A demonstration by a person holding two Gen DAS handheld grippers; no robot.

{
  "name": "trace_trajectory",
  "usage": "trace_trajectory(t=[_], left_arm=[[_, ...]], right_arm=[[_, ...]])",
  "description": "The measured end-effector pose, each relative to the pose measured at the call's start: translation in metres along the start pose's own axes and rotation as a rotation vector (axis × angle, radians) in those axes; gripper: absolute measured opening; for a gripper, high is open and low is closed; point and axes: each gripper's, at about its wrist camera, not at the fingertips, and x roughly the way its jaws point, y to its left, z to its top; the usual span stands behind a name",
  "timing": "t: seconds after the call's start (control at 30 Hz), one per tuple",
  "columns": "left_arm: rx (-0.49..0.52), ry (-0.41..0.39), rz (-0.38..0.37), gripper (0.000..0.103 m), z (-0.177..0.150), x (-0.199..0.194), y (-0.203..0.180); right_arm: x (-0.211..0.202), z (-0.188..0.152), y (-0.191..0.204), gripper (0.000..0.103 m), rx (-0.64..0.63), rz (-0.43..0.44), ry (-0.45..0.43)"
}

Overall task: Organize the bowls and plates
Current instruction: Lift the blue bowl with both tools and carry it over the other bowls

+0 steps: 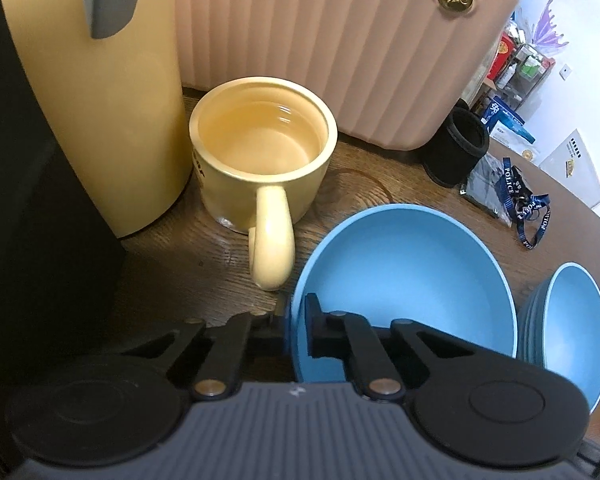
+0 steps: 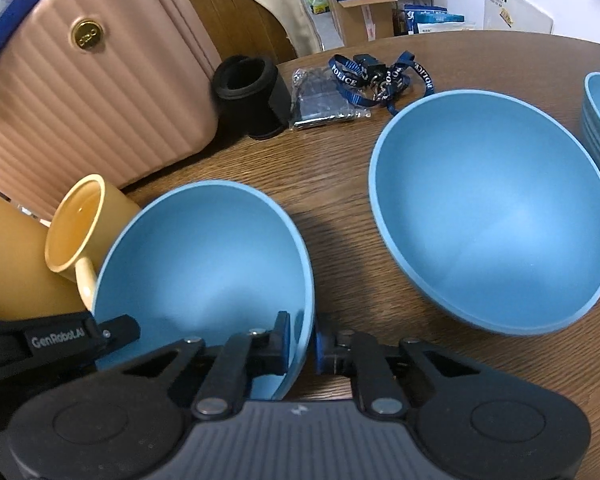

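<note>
Left gripper (image 1: 296, 330) clamps blue bowl (image 1: 404, 280) rim | right gripper (image 2: 302, 346) clamps opposite rim | likely for a steady two-handed lift

- Left tongs (image 1: 296, 330): matte black, two angular link arms each side, hinged on round brass-coloured pins.
- Their fingers (image 1: 320, 330) are blocky black pads with small silver screws on top.
- Base: dark grey ribbed plate with a small white mark at its front edge, flanked by two round black housings with raised discs.
- Right tongs (image 2: 302, 344): same build; one pad shows a blue face.
- White "GenRobot.AI" lettering marks the left tongs' finger in the right view.
</note>
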Motion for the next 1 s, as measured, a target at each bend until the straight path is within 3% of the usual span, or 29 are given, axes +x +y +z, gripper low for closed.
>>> trace_trajectory(t=[1.0], left_arm=[[0.043, -0.077, -0.081, 0.008, -0.030, -0.053, 0.006]], right_arm=[[-0.049, -0.035, 0.002, 0.011, -0.032, -0.027, -0.109]])
